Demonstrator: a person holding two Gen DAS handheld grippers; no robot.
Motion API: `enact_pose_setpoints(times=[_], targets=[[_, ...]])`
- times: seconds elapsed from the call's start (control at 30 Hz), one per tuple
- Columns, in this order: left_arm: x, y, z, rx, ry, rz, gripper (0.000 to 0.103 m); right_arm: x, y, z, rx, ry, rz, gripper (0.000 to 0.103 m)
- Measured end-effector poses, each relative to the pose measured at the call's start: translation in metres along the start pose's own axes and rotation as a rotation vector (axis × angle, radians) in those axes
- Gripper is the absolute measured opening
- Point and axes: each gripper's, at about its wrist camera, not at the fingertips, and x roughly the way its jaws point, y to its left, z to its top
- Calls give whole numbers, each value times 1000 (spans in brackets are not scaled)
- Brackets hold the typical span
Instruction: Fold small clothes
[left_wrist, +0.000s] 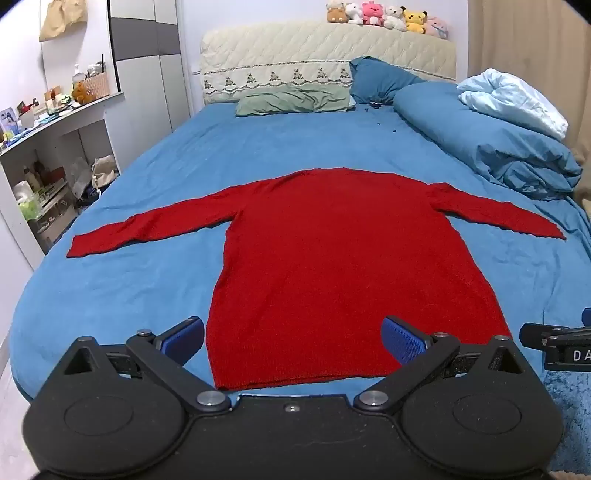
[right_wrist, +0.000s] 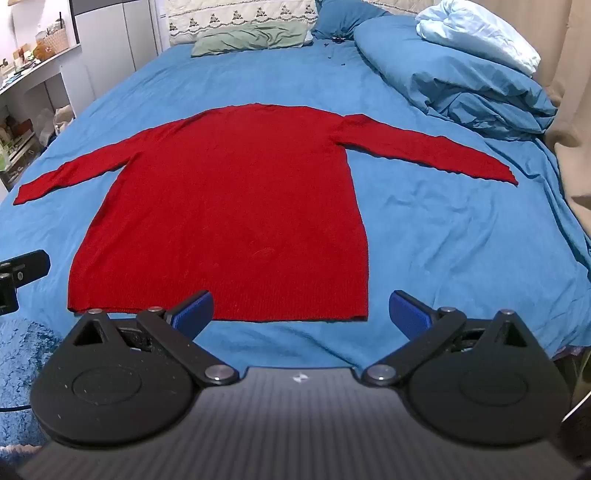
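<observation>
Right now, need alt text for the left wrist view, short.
A red long-sleeved sweater lies flat on a blue bed sheet, both sleeves spread out and hem nearest the camera. The left hand-held gripper hangs open above the hem, holding nothing. Pillows, a bunched duvet and plush toys sit at the far end.

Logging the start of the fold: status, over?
Left tongs open, right tongs open, both empty at the hem. Sweater flat on the bed, sleeves spread, unfolded. Nothing on it; duvet heaped clear beyond the right sleeve.
</observation>
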Motion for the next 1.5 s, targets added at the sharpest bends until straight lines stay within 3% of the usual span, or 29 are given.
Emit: enact_pose_setpoints(times=[0.2,1.5], targets=[[3,-6,1,21,5,29,103,-1,-2,-2,1,-1,1,103],[-5,-5,-4,14,-27,22,103,0,3,-7,-18,10,16,103]])
